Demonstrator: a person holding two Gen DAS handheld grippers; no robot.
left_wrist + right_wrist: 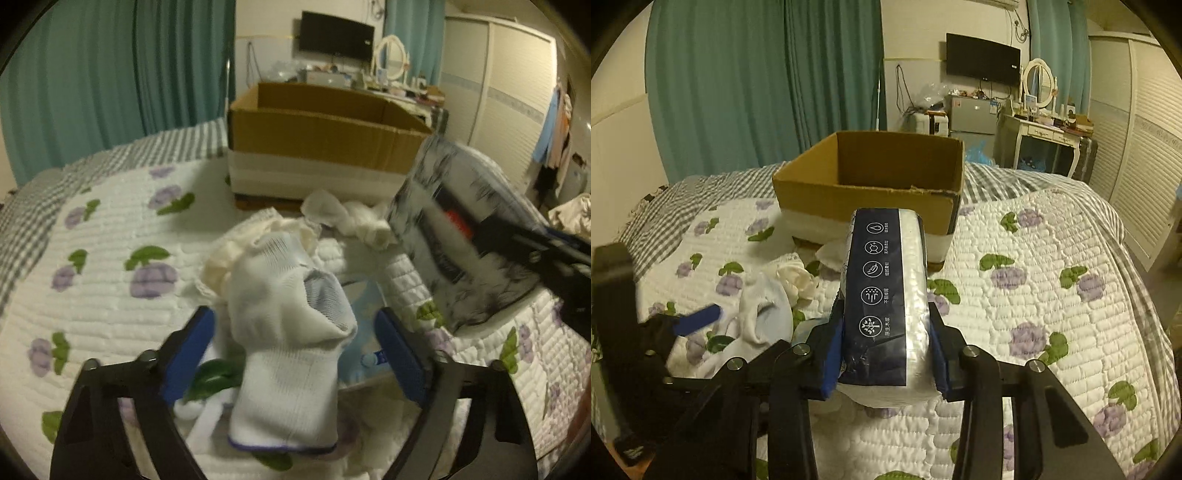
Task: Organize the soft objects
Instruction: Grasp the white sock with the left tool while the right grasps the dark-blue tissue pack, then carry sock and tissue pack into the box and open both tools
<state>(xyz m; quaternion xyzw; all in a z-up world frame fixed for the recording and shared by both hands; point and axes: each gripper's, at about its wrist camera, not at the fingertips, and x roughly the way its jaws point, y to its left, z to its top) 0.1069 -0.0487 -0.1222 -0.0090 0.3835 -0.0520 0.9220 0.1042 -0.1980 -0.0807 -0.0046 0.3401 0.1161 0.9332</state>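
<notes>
My right gripper (pixel 884 354) is shut on a dark blue and white tissue pack (pixel 886 295) and holds it above the quilt, in front of the open cardboard box (pixel 868 184). The pack also shows in the left wrist view (pixel 454 236), blurred. My left gripper (pixel 295 350) is open around a white sock (pixel 291 332) that lies on the bed between its blue pads, which stand apart from it. The sock also shows in the right wrist view (pixel 764 314). A cream cloth (pixel 236 251) and a knotted white cloth (pixel 354 218) lie behind it.
The cardboard box (pixel 317 140) stands on the floral quilt (pixel 1052 295) toward the far side of the bed. Teal curtains (pixel 757 81), a TV, a dressing table (pixel 1041 125) and a wardrobe line the room behind. A pale blue packet (pixel 365 306) lies under the sock.
</notes>
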